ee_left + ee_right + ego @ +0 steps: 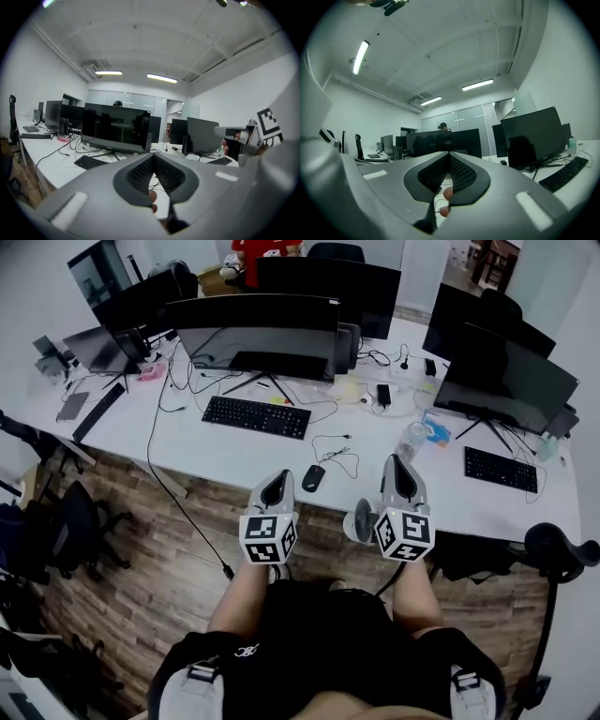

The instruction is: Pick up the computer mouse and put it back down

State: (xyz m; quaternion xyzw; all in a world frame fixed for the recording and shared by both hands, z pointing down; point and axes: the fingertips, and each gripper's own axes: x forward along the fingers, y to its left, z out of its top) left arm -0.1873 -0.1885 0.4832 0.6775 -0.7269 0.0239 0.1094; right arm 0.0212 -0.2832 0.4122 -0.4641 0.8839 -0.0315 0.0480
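The computer mouse [313, 478] lies on the white desk [216, 454] near its front edge, untouched, with its thin cable [339, 457] looping just behind it and a black keyboard [256, 416] further behind it to the left. The left gripper [277, 480] hovers just to the mouse's left and the right gripper [399, 465] farther off to its right. Both are clenched tight, ribbed pads meeting at the tips with nothing between them.
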